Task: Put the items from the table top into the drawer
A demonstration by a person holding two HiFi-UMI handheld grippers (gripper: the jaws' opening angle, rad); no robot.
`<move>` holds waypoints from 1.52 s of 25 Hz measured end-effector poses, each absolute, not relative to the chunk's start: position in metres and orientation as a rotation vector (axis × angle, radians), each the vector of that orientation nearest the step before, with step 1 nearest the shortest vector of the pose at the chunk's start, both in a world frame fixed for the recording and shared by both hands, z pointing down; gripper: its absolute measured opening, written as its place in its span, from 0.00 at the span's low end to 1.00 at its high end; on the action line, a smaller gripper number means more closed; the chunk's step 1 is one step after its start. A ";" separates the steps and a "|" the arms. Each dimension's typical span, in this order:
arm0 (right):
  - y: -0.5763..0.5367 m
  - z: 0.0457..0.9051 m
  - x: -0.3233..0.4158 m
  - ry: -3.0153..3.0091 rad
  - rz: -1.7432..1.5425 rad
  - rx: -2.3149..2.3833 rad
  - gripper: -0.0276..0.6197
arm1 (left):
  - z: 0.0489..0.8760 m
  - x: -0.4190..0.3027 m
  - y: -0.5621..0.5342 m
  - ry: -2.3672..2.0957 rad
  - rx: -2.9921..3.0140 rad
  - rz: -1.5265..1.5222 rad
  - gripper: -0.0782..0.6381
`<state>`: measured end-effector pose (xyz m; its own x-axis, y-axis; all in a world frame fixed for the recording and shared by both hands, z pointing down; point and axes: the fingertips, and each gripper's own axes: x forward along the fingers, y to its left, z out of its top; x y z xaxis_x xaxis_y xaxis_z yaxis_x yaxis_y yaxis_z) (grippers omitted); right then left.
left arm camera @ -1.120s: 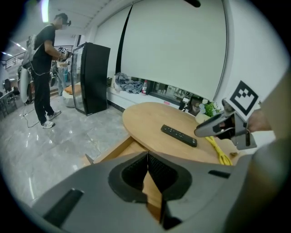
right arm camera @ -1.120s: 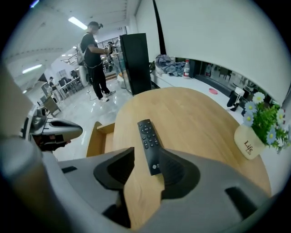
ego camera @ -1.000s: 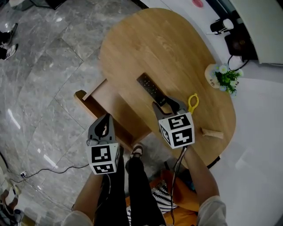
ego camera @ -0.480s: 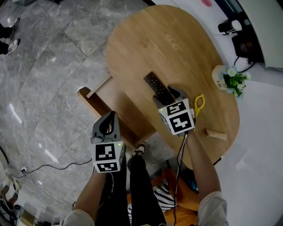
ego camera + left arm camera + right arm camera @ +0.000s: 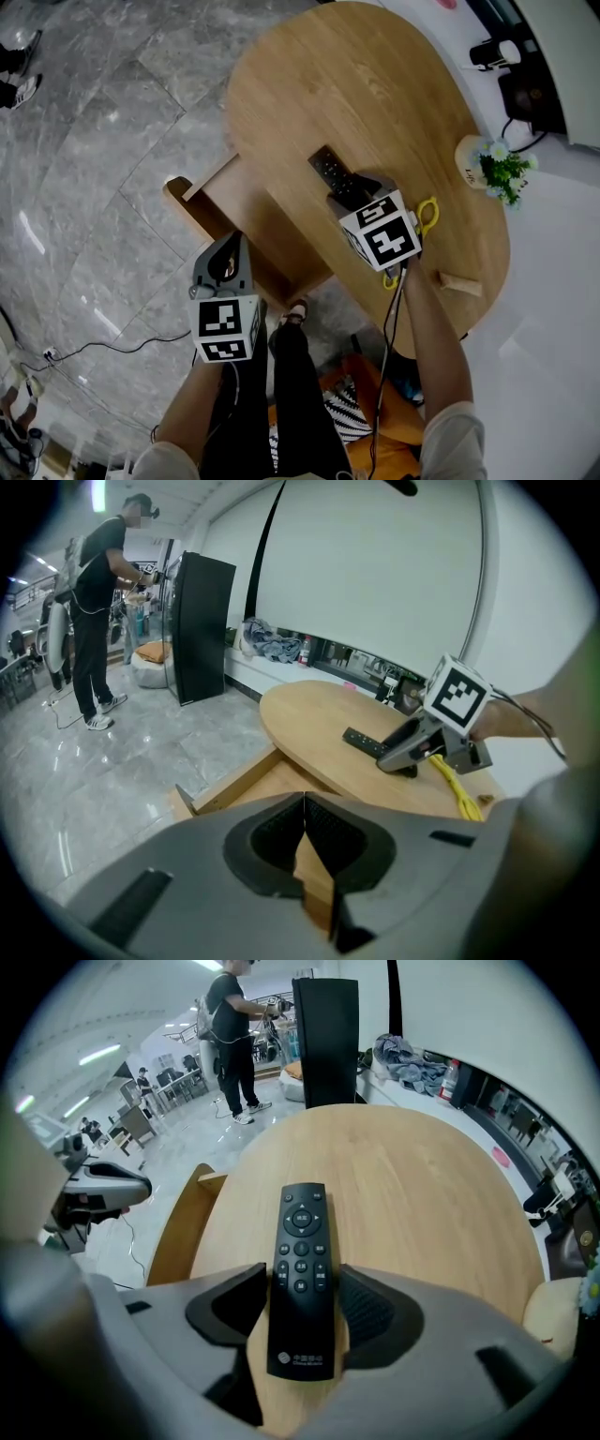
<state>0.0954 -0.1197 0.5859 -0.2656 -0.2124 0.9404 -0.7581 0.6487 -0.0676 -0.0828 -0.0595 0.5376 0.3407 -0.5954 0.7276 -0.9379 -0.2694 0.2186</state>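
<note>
Grasp step: R hand-held gripper [image 5: 302, 1307] straddles remote control [image 5: 302, 1241], jaws spread but just easing in, not pinching yet; next: clamp, carry to drawer [image 5: 251, 223]; L hand-held gripper [image 5: 305, 836] pressed together, empty.

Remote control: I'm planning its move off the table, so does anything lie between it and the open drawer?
Nothing visible does. The table top between the remote control and the drawer is bare wood. The left gripper, shut, hangs by the drawer's edge nearest the person, aside from that line.
</note>
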 end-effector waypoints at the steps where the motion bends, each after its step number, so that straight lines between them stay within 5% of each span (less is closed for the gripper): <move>1: -0.120 0.586 0.096 -1.799 0.643 0.773 0.40 | 0.538 -0.083 -0.060 -1.338 1.970 0.691 0.12; 11: -0.118 0.584 0.098 -1.741 0.672 0.806 0.33 | 0.537 -0.082 -0.057 -1.335 1.984 0.687 0.12; 38: -0.086 0.529 0.037 -1.860 0.685 0.840 0.32 | 0.527 -0.106 -0.028 -1.381 1.949 0.670 0.12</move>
<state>0.0366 -0.0865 0.5290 -0.3134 -0.2566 0.9143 -0.7882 0.6073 -0.0997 -0.1064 -0.0279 0.5266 0.3148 -0.6173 0.7210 -0.9484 -0.2349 0.2130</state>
